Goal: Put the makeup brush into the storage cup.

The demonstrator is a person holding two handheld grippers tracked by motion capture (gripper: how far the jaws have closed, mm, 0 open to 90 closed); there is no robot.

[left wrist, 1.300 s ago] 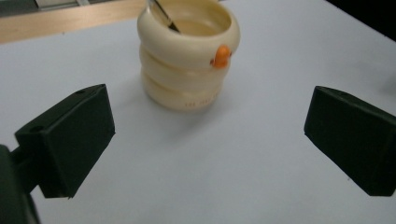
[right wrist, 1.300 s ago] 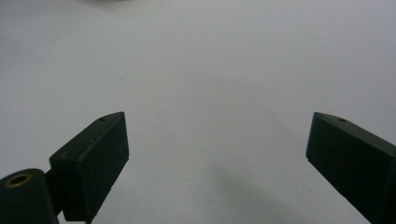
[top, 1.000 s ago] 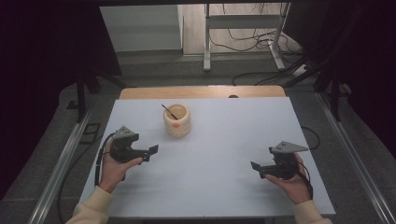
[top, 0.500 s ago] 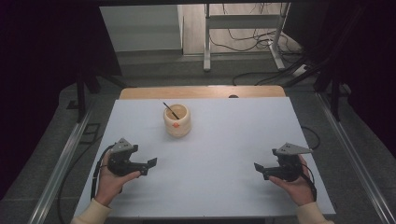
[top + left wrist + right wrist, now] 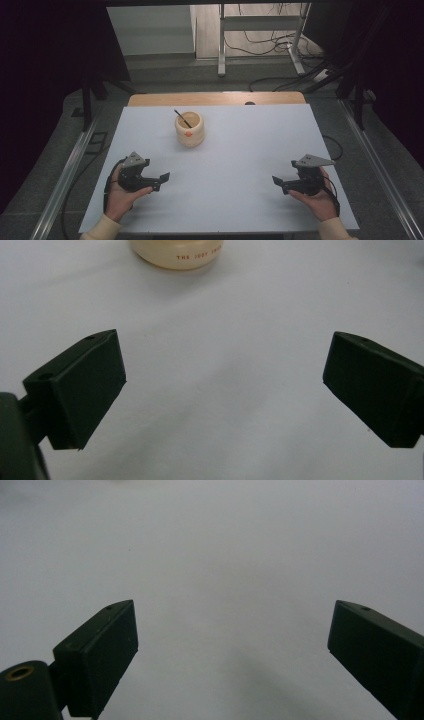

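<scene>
- Centrally, toward the far half of the white table top (image 5: 240, 150): a small cream jar (image 5: 189, 129), squat and rounded, smooth matte wall, open mouth.
- Thin dark stick (image 5: 182, 118) leans out of the mouth, tilted to the far left; cannot tell what it is.
- Small orange-red mark on the jar's near wall in the high view; the left gripper view shows the jar (image 5: 176, 252) cut off at the top edge, with a line of small red print on the lower wall, too small to read in full.
- Jar stands upright, alone, bare sheet all round it.
- Left gripper (image 5: 159, 181) sits near the near-left part of the table, jaws spread wide apart, nothing between them, pointed right and slightly away; jar is well ahead of it.
- Left gripper (image 5: 222, 390) jaws: black blocky wedges, matte, flat inner faces.
- Right gripper (image 5: 278, 183) near the near-right part, jaws likewise wide apart and empty, pointed left; well apart from the jar.
- Right gripper (image 5: 232, 655) looks onto plain white sheet.
- Grey three-cornered plate on top of each gripper; black cable loops off the left one.
- Wide open surface between the two grippers; wooden strip (image 5: 215, 98) along the far edge, metal rails either side.
</scene>
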